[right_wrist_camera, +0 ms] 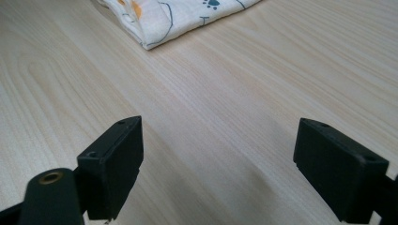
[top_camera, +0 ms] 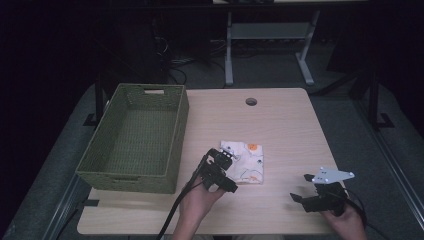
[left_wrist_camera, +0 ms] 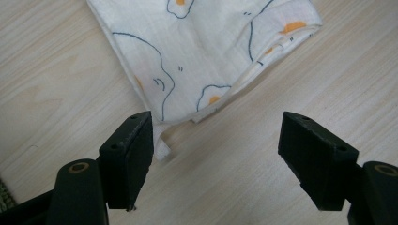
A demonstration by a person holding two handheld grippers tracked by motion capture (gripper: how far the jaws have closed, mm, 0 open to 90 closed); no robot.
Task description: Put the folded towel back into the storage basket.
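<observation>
A folded white cloth (top_camera: 248,163) printed with fried eggs lies flat near the middle of the wooden table (top_camera: 285,125). My left gripper (top_camera: 226,156) is at the cloth's near-left corner, pointing at it, held by a hand from below. In the left gripper view the cloth (left_wrist_camera: 202,47) ends just ahead of the open left gripper (left_wrist_camera: 216,154), and a small flap of fabric lies beside one jaw. My right gripper (top_camera: 301,188) hovers open near the table's front right. In the right gripper view the cloth (right_wrist_camera: 173,14) lies far ahead of the right gripper (right_wrist_camera: 218,168), with bare wood between its jaws.
A green woven basket (top_camera: 131,181) with nothing in it stands on the table's left side, close to my left hand. A round cable hole (top_camera: 251,101) sits at the table's far edge. Beyond the table, desk legs (top_camera: 229,50) stand on a dark floor.
</observation>
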